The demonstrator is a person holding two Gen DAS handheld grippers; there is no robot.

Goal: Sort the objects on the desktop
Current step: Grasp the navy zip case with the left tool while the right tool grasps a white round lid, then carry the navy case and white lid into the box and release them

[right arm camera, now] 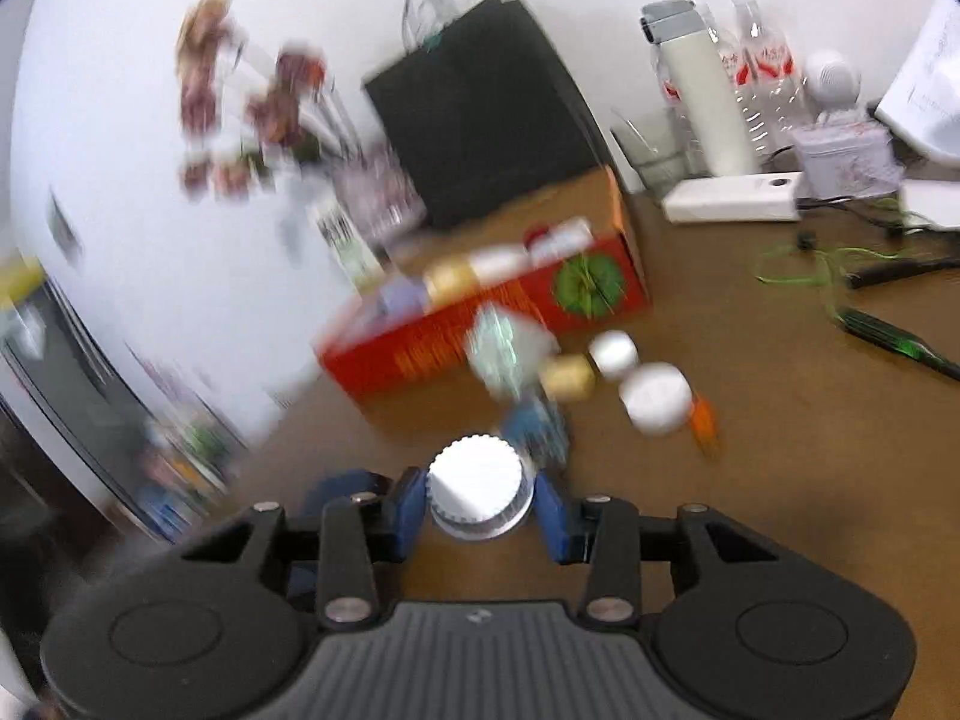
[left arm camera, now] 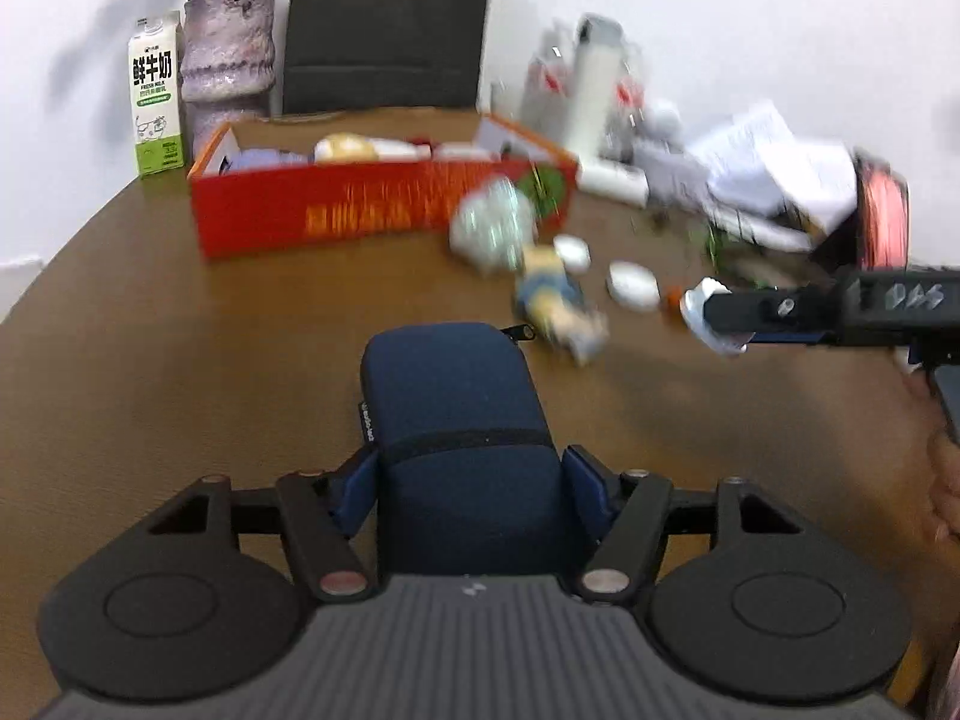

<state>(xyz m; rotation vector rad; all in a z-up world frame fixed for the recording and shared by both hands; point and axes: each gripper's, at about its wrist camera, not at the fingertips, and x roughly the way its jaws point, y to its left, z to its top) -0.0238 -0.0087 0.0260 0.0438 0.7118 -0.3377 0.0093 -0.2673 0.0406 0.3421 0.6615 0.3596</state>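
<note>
Holding a blue case (left arm camera: 462, 420) in my left jaws (left arm camera: 474, 480) and a white cap (right arm camera: 477, 492) in my right jaws (right arm camera: 480, 504), I see the red box (left arm camera: 360, 204) ahead; the case's long axis points toward it, right jaws nearer.

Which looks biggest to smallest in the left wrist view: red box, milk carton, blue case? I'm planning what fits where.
1. Blue case, though it sits nearest the camera, so its rank is unsure.
2. Red box.
3. Milk carton, farthest back.
</note>
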